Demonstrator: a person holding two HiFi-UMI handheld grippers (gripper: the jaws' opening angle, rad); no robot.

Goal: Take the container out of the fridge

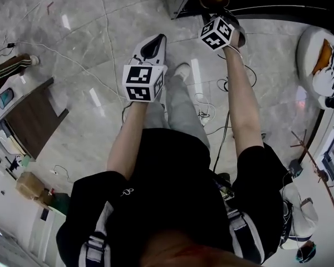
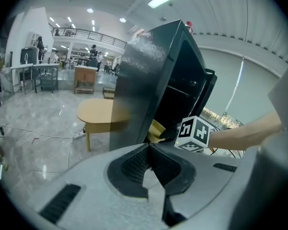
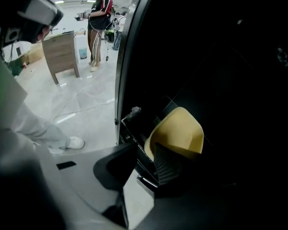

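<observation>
Yellow, smooth plastic by its look, the container (image 3: 180, 131) sits low in the fridge (image 3: 221, 56), near its open front. We judge it light, fairly stiff and possibly slippery; grip across its near rim. Our right tool (image 3: 145, 152) gapes wide, holding nothing, one pad just before the container. Our left tool (image 2: 149, 147), outside the fridge, is closed and empty.
</observation>
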